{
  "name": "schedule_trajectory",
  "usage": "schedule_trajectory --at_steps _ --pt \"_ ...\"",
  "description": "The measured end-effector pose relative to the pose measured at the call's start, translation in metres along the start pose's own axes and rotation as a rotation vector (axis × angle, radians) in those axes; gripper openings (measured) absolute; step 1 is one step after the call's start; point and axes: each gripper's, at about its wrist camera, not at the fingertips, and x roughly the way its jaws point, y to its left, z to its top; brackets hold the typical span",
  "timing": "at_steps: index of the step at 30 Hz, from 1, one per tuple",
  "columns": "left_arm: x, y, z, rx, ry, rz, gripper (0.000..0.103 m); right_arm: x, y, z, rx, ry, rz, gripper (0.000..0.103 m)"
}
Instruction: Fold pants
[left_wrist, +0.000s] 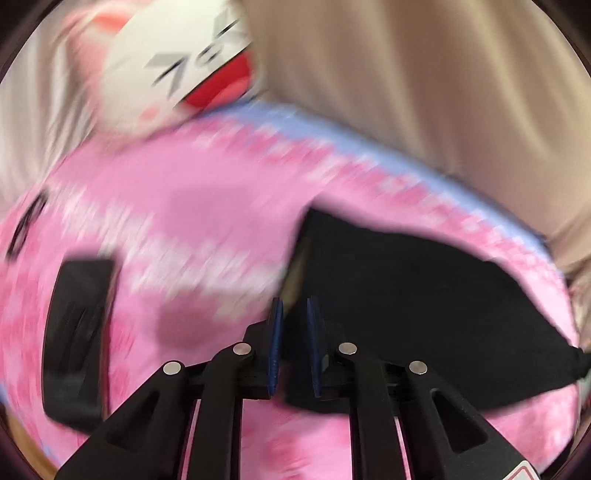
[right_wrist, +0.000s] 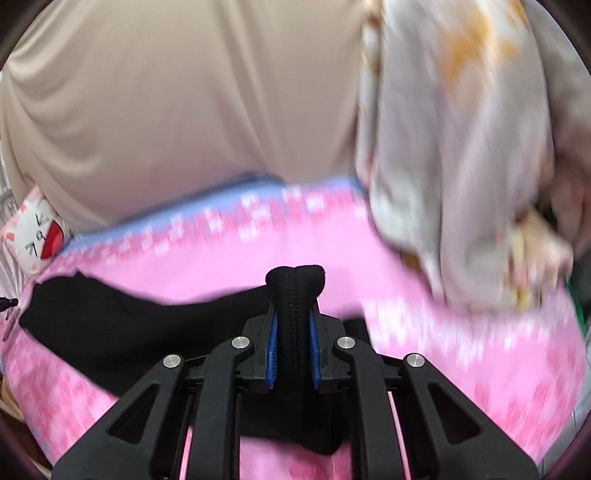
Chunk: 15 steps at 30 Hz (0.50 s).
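Right wrist view — right gripper (right_wrist: 293, 317) jaws pinching black pants (right_wrist: 110, 332), left gripper (left_wrist: 295, 321) jaws narrowly parted — holding nothing.

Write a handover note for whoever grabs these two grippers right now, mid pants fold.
Right gripper: jaws shut on a bunched, stitched edge of the black pants.
Left gripper: jaws nearly closed at the pants' edge; the blur hides whether cloth is pinched.
The pants lie on the pink blanket, trailing left from the right gripper.
Done: one edge gathered. How far the fold has got cannot be told.
Left: finish the fold, lay flat, release.
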Motion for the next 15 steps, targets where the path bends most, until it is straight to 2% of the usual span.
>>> schedule_trajectory --at_steps 2,4,5,6,7,8,11,12,15 --pt "0.000 0.014 -0.013 -0.048 0.013 -0.003 0.010 -0.004 -0.014 -0.017 0.023 0.019 -0.033 0.021" --pt "-0.014 0.019 -0.015 -0.053 -0.018 -0.026 0.010 -0.024 -0.024 -0.024 0.062 -0.008 -0.051 0.045" --pt "-0.023 0.015 -0.014 -0.041 -0.041 -0.029 0.010 -0.037 -0.031 -0.026 0.083 -0.034 -0.066 0.053" --pt "-0.030 0.010 -0.012 -0.025 -0.058 -0.024 0.011 -0.050 -0.039 -0.028 0.100 -0.057 -0.078 0.074" --pt "-0.040 0.000 -0.009 0.001 -0.081 -0.013 0.013 -0.063 -0.044 -0.030 0.121 -0.087 -0.093 0.084" --pt "-0.046 -0.009 -0.007 0.024 -0.095 -0.007 0.015 -0.075 -0.054 -0.030 0.143 -0.120 -0.102 0.084" --pt "-0.054 -0.040 -0.002 0.075 -0.112 0.006 0.023 -0.111 -0.066 -0.031 0.270 -0.219 -0.032 0.084" --pt "-0.053 -0.051 0.000 0.088 -0.113 0.009 0.023 -0.118 -0.069 -0.030 0.313 -0.223 0.005 0.085" --pt "-0.044 -0.089 0.004 0.129 -0.113 0.033 0.023 -0.109 -0.071 -0.022 0.430 -0.142 0.096 0.086"
